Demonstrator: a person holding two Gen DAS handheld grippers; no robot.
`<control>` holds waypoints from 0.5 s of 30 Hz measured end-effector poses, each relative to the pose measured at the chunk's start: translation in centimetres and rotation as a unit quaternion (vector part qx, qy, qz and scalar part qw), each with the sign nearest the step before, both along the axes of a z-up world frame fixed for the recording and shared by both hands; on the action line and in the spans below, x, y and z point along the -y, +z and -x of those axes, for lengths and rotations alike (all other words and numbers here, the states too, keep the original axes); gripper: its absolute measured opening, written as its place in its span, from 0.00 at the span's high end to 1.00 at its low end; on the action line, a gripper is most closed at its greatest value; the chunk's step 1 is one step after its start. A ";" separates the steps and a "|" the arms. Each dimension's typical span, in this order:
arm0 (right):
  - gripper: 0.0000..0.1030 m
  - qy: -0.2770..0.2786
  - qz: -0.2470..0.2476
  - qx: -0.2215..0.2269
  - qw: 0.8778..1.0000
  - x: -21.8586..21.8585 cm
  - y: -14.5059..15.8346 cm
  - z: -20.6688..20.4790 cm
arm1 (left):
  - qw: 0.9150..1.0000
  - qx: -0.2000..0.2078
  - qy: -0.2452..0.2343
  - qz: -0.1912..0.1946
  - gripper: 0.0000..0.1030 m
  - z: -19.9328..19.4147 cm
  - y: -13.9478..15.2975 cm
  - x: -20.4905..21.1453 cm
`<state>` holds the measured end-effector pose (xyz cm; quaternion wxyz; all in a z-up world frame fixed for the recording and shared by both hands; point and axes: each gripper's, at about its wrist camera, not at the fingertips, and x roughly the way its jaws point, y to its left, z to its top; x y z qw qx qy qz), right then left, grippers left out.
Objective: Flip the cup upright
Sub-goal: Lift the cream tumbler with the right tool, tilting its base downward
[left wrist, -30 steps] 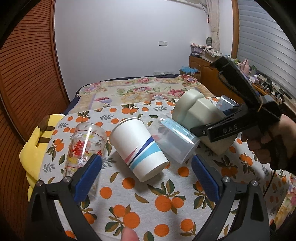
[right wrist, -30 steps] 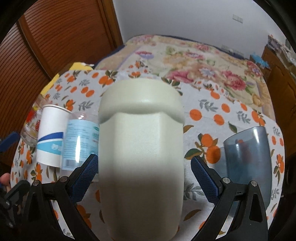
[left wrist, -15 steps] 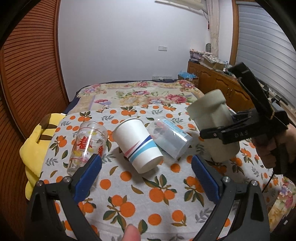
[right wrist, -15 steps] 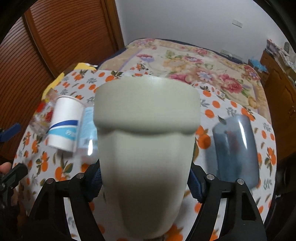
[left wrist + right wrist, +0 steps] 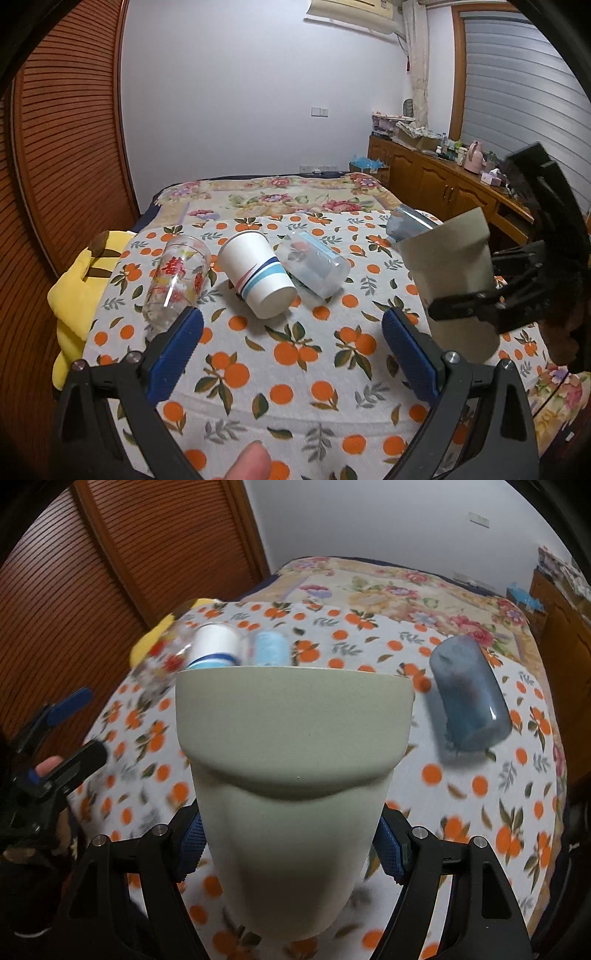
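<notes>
A pale green cup [image 5: 291, 786] fills the right wrist view, held mouth-up and nearly upright above the orange-print tablecloth [image 5: 480, 812]. My right gripper [image 5: 291, 849] is shut on its lower body. In the left wrist view the same green cup [image 5: 450, 280] hangs at the right, clamped by the black right gripper [image 5: 476, 306]. My left gripper [image 5: 291, 354] is open and empty, low over the front of the table.
Lying on their sides: a printed glass [image 5: 177, 280], a white paper cup with blue stripes [image 5: 255, 273], a clear plastic cup [image 5: 314, 266], a blue-grey tumbler [image 5: 467, 698]. A yellow cloth [image 5: 77, 291] hangs at the table's left edge. A bed lies behind.
The right gripper closed on the green cup, lifted it off the table and turned it from lying to nearly upright. The left gripper drew back and rose, still open.
</notes>
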<state>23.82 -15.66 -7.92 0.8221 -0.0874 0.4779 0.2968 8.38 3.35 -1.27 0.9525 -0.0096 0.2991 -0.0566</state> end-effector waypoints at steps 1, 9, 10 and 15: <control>0.24 0.002 -0.002 -0.001 1.000 0.1 0.1 0.7 | 1.000 0.003 0.001 -0.001 0.05 0.5 0.1 0.1; 0.24 0.013 -0.009 -0.035 0.999 -0.1 -1.6 3.6 | 1.000 0.007 0.003 0.006 0.05 2.3 0.2 0.6; 0.24 0.013 -0.009 -0.038 0.999 -0.3 -2.0 3.5 | 1.000 0.006 0.004 0.007 0.05 2.3 0.2 0.6; 0.24 0.010 -0.011 -0.040 0.999 -0.9 -2.9 2.6 | 1.000 0.002 0.005 0.001 0.05 2.3 0.0 0.8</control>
